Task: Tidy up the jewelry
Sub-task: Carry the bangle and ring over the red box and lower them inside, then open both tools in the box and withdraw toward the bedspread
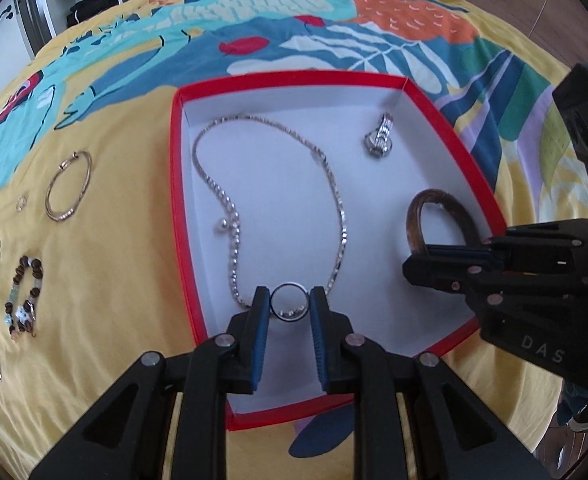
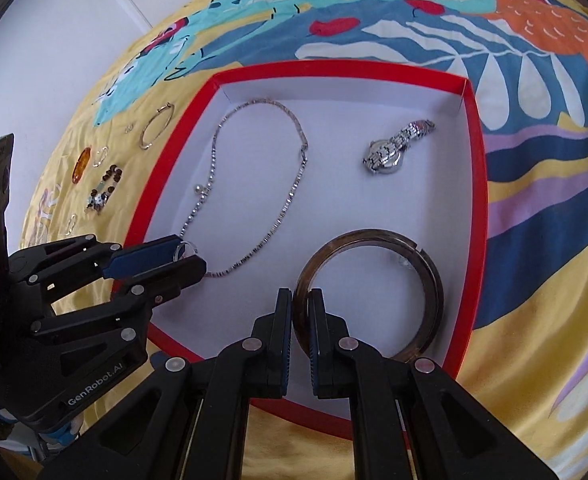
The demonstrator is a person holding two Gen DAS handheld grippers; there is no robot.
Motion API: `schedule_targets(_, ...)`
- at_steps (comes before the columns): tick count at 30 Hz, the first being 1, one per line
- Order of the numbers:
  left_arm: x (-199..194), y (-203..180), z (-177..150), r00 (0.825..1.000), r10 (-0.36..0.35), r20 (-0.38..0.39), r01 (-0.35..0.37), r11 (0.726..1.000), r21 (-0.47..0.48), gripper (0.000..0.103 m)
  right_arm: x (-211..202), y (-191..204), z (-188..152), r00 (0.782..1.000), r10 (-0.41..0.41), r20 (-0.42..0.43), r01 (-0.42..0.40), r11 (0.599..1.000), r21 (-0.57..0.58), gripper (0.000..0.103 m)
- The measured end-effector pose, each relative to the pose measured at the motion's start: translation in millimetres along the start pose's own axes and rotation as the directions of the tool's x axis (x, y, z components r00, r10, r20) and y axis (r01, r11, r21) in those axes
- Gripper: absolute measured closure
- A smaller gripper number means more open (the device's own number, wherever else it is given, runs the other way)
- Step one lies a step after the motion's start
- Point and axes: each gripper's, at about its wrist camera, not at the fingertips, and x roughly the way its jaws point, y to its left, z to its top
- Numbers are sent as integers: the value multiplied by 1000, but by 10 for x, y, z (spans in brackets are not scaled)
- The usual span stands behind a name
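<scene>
The left gripper (image 1: 287,305) holds a small ring (image 1: 288,307) between its pads, low over the near left part of the box (image 1: 177,184). The right gripper (image 2: 301,308) is closed on the rim of a brown bangle (image 2: 434,280), at the near right part of the box. Inside the box also lie a chain (image 2: 289,196) by the left wall and a watch (image 2: 394,152) toward the far right corner. On the bedspread (image 1: 105,304), left of the box, lie a thin bracelet (image 1: 69,186) and a beaded bracelet (image 1: 23,296).
</scene>
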Motion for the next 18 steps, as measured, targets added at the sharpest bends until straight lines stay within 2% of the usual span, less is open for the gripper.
schedule_targets(18, -28, 27, -78, 1000, -24, 5, 24, 1000, 5, 83, 60, -1, -34, 1000, -26, -4, 26, 999, 29, 92)
